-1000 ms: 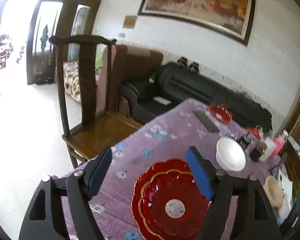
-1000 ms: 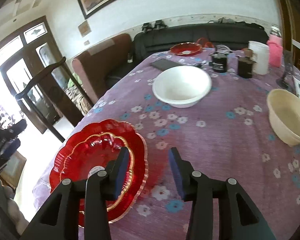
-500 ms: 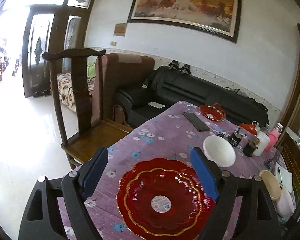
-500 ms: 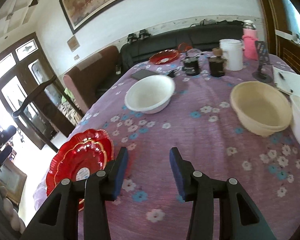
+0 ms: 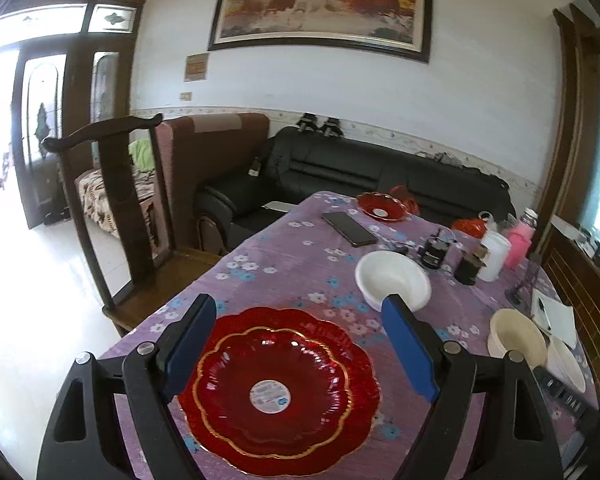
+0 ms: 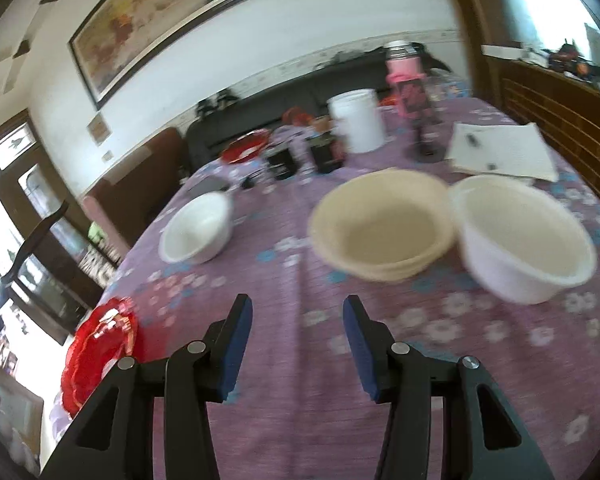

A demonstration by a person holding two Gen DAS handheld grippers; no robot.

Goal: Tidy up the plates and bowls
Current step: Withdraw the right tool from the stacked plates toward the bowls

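Note:
Large red scalloped plates [image 5: 278, 392] lie stacked at the near left of the purple flowered table [image 5: 300, 264]. My left gripper [image 5: 298, 308] hovers open above them, its blue pads clear of the rim on both sides. In the right wrist view the plates [image 6: 100, 344] sit far left. My right gripper [image 6: 298, 306] is over bare cloth, its jaws opening with nothing between them. Ahead of it stand a cream bowl [image 6: 380, 228], which touches a white bowl [image 6: 524, 240], and further left a smaller white bowl [image 6: 196, 232]. A small red plate [image 5: 380, 206] lies at the far end.
A dark phone [image 5: 350, 229], black jars [image 5: 432, 254], a white container [image 6: 358, 120], a pink bottle [image 6: 410, 88] and papers [image 6: 500, 152] crowd the far and right side. A wooden chair [image 5: 116, 208] stands at the table's left edge, a black sofa [image 5: 360, 172] behind.
The right gripper swung right, away from the red plates, and now faces the cream and white bowls, jaws a little wider. The left gripper drew back and rolled level over the plates.

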